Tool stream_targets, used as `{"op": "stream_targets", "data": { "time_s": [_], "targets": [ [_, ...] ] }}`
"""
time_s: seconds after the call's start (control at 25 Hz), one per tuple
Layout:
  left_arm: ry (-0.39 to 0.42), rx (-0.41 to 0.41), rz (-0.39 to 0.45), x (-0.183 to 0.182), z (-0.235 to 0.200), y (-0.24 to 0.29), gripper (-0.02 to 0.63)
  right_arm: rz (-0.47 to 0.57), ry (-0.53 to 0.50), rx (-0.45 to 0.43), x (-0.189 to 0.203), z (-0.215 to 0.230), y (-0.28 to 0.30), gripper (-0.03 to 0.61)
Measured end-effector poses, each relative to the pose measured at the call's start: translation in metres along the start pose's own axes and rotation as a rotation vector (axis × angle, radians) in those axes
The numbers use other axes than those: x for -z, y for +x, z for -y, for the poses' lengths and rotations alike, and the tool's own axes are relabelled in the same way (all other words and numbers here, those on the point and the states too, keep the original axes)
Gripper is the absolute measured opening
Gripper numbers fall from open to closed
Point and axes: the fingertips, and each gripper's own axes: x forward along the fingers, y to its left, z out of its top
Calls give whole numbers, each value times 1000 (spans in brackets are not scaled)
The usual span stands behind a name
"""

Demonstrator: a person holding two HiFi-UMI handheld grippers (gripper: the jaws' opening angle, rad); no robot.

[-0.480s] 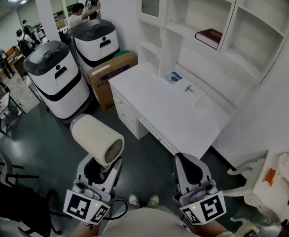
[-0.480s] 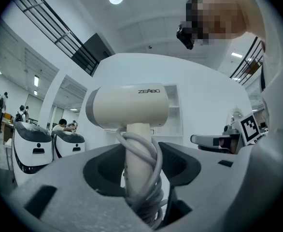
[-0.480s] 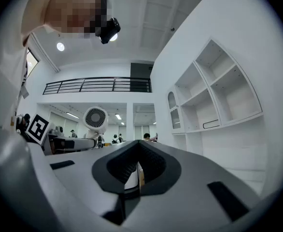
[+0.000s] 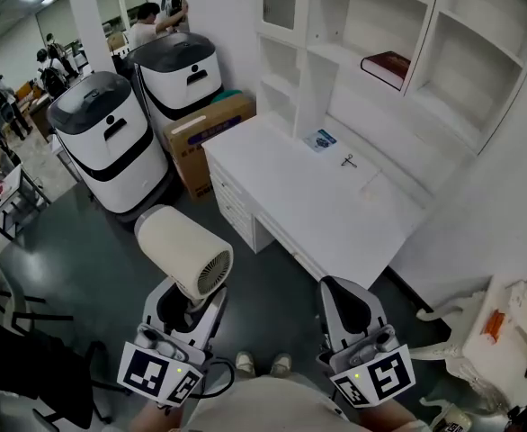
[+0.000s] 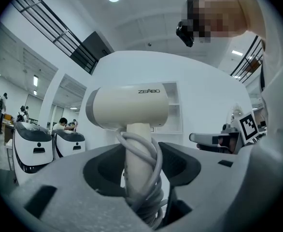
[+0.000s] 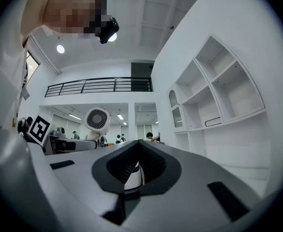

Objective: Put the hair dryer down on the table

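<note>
— Where do we have the hair dryer [image 4: 184, 252]?
— In the air over the dark floor [image 4: 75, 250], short of the white surface [image 4: 317, 196] and not touching it. Its cream barrel lies crosswise, the round grille [image 4: 211, 273] turned toward our right side, and its handle [image 5: 134, 146] runs down into the grip.
— What carries it?
— Our left gripper [image 4: 190, 302]. In the left gripper view its fingers [image 5: 180, 166] pinch the handle from both sides, with the grey cord [image 5: 148, 178] looped round the handle and caught between them too.
— How do we hold that hand?
— Low and close to the body. The gripper points level and away from us, its marker cube [image 4: 160, 376] nearest to us.
— And the other hand?
— Our right gripper [image 4: 335, 288] sits alongside, well apart from the hair dryer, pointing ahead and slightly upward. Its fingers are pressed together at the tips with nothing between them.
— What lies beyond?
— A small card [image 4: 320, 139] on the surface, and white shelves [image 4: 353, 25] above it with a dark red book [image 4: 385, 66]. To the left stand two white robots [image 4: 111, 142] and a cardboard box [image 4: 205, 133].
</note>
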Motion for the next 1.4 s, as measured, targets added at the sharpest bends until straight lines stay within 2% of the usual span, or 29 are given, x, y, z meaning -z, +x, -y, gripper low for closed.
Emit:
{"op": "stream_targets", "data": {
  "time_s": [0.52,1.04,1.4],
  "targets": [
    [-17,-18,-22,15,18,17,219,-13,5,-49,5,16,-8,20],
    [6,-30,-21,20,46,43,219,-24,15,-58,13,52,-23,20],
    [16,-32,-24,22,48,46,219,-25,42,-86,23,57,-18,20]
  ]
}}
